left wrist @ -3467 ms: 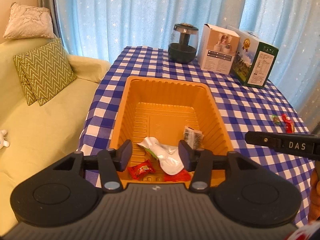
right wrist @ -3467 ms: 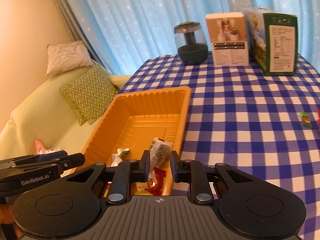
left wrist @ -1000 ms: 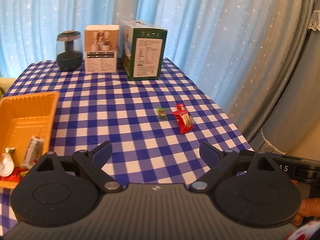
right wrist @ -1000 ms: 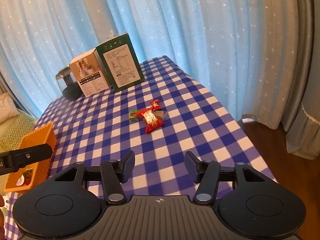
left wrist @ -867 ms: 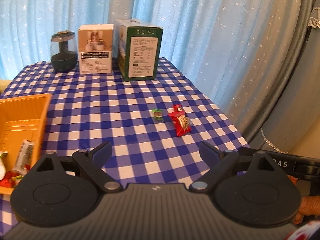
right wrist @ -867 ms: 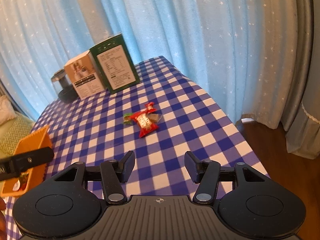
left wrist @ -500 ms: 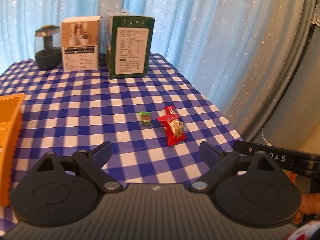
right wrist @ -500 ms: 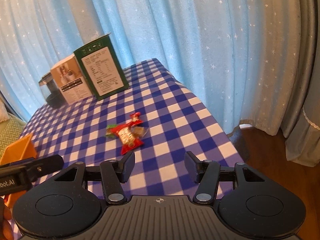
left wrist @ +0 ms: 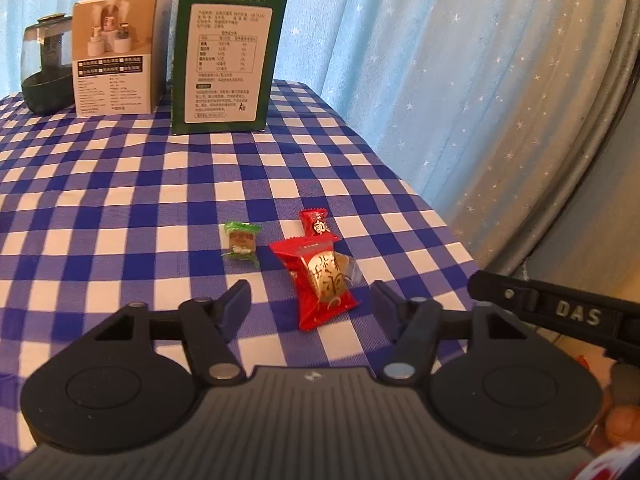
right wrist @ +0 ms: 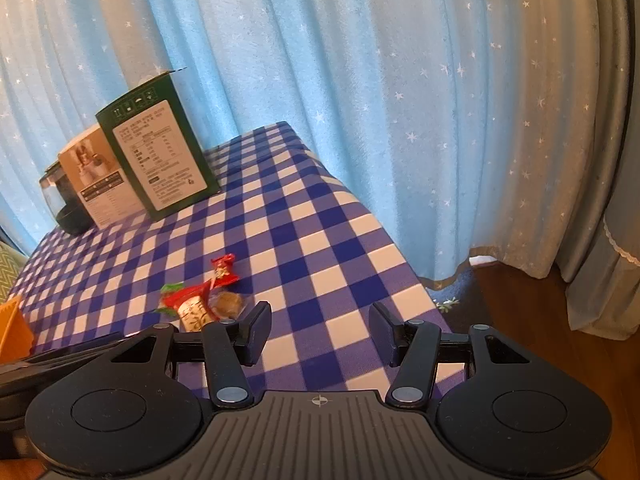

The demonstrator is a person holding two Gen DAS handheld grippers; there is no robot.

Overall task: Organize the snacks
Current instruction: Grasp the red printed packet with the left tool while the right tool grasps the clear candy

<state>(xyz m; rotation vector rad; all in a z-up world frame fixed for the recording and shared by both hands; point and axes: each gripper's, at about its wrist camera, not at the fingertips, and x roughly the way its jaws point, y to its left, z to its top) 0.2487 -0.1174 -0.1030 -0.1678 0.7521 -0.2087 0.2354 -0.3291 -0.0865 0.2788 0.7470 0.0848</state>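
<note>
The red packet (left wrist: 323, 280) lies just ahead, between the open, empty jaws of the left gripper (left wrist: 310, 304), which have just been closing; the right gripper (right wrist: 320, 328), also open and empty, sits off to its right.

The blue checked tablecloth (left wrist: 120, 208) lies bare and open across its middle and left. Passage is blocked only at the far edge, where a green box (left wrist: 224, 52), a white box (left wrist: 116, 52) and a dark jar (left wrist: 44, 68) stand close together before the curtain (right wrist: 360, 100). Near the right edge, a small cluster of wrapped snacks (left wrist: 320, 276) lies flat.
</note>
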